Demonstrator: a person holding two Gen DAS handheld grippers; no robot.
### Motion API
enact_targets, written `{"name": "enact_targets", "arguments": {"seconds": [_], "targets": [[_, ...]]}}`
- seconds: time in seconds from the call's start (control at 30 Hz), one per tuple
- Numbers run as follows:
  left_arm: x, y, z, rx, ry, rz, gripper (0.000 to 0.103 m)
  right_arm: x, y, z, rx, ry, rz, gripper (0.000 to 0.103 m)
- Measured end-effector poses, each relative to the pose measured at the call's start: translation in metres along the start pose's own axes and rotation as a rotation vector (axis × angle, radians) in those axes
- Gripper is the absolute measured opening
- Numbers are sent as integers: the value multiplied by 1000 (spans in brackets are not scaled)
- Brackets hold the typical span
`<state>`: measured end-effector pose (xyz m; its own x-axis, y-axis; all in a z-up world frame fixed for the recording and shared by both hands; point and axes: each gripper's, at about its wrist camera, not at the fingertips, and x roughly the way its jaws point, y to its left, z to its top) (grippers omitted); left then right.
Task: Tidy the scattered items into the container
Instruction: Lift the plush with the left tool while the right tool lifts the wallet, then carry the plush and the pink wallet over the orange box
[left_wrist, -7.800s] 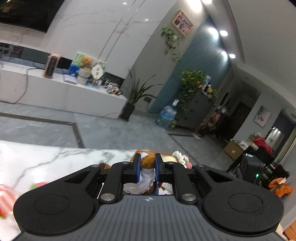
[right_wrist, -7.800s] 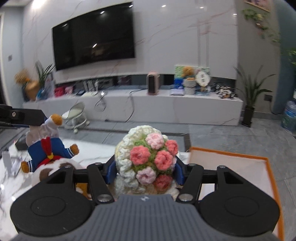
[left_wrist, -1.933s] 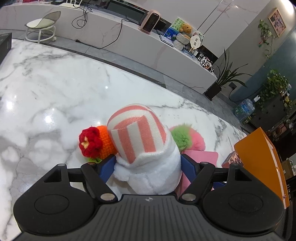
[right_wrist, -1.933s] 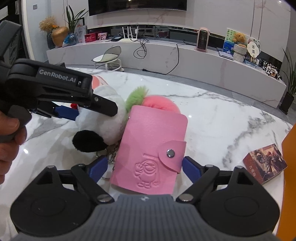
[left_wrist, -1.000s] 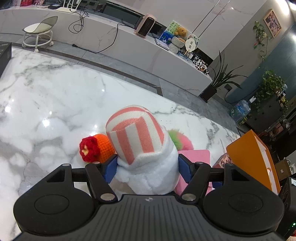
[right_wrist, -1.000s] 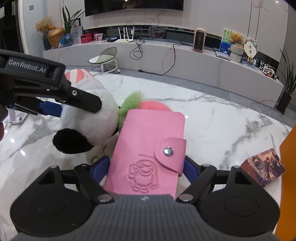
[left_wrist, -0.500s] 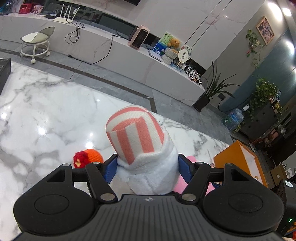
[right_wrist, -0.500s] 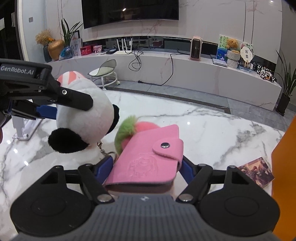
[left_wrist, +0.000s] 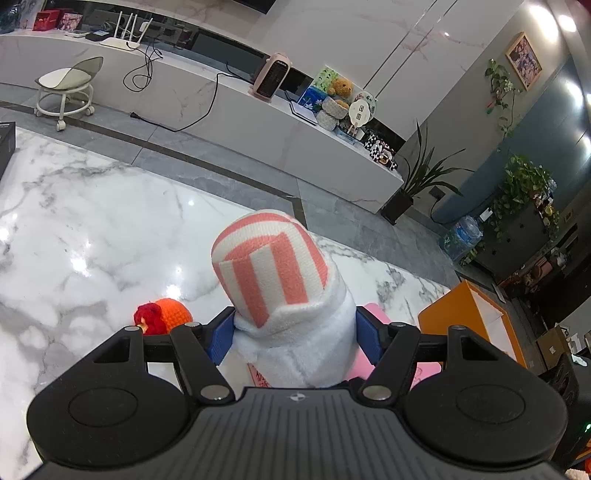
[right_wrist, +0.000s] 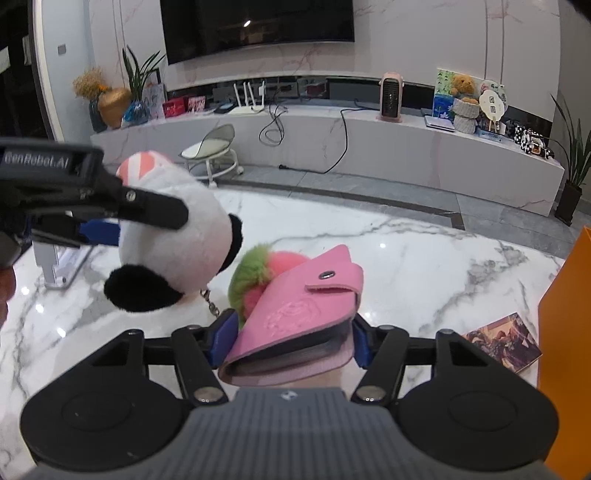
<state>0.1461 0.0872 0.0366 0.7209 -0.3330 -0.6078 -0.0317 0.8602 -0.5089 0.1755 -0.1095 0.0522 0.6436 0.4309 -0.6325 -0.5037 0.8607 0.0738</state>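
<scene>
Right wrist view: right hand-held gripper (right_wrist: 290, 338), jaws just closing, pinches tilted wallet (right_wrist: 295, 317); may slip. Left hand-held gripper (left_wrist: 295, 336) clamps panda (left_wrist: 291, 317); chained pompom (right_wrist: 258, 280) could snag before box (left_wrist: 469, 325).

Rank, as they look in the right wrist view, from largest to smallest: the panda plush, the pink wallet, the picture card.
1. panda plush
2. pink wallet, close behind and nearer the camera, so these two are unsure
3. picture card, clearly smallest
</scene>
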Motion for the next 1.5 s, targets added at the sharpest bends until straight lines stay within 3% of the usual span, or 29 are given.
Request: {"name": "enact_targets", "arguments": {"seconds": [0.03, 0.07, 0.27, 0.6, 1.03, 1.5], "targets": [[-1, 0, 1, -1, -3, -3, 78, -3, -3, 2, 8, -12, 1, 26], [-1, -1, 1, 0, -6, -6, 78, -3, -6, 5, 20, 7, 17, 24], [0, -7, 2, 4, -10, -15, 78, -6, -18, 2, 34, 19, -2, 23], [-9, -19, 6, 22, -33, -53, 78, -28, -23, 10, 47, -44, 5, 22], [-3, -64, 7, 59, -48, -118, 78, -56, -44, 17, 94, -110, -31, 22], [25, -111, 2, 81, -28, -178, 78, -95, -92, 19, 196, -187, -96, 22]]}}
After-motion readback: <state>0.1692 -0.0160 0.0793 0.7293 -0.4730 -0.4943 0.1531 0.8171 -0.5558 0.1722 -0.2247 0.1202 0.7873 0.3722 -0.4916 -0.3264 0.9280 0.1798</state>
